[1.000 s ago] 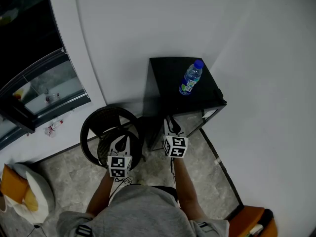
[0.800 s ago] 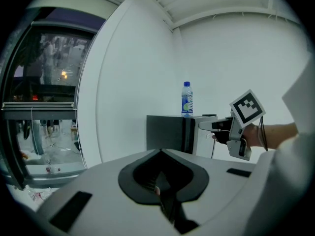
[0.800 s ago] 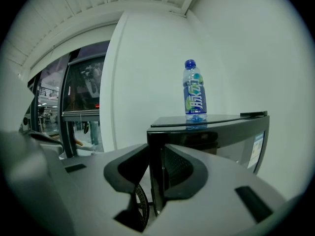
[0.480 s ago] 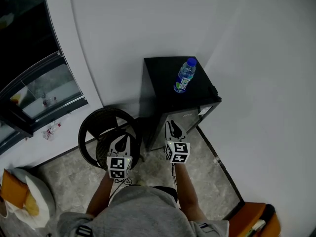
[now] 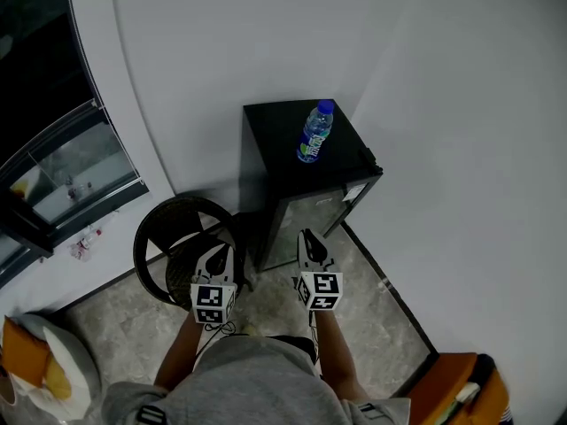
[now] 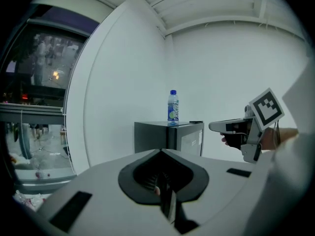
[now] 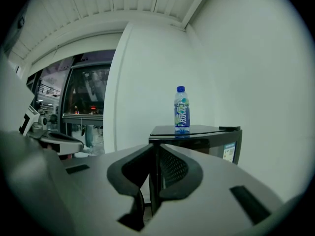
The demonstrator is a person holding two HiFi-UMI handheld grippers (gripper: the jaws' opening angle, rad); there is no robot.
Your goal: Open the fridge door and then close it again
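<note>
The fridge (image 5: 275,140) is a small black box tucked into the far corner against the white wall, with a water bottle (image 5: 314,133) upright on its top. Its door (image 5: 306,224) faces the person and looks flush with the body. I see no gap along its edge, so I take it to be shut.

A second ago the right gripper (image 5: 306,235) was right up at the door's front. Now it sits well clear of it, drawn back toward the person, with grey floor (image 5: 354,273) showing between its tip and the fridge. Its jaws have just been closing and stand only a sliver apart. Nothing is between them, and only the distant corner of the fridge shows through the slit. The left gripper (image 5: 221,253), near and to the left, has also eased back a little. Its jaws are pressed together on nothing, and it hangs above the round dark wicker chair (image 5: 152,237) that stands left of the fridge.

In the head view the fridge has slid away and leftward across the three pictures, so it looks as though the person is backing off.

With the door closed, the working gripper off it and emptying its grip, I judge that the open-and-close is finished or very nearly so. If the door has not latched, it would need one more push with the right gripper.
</note>
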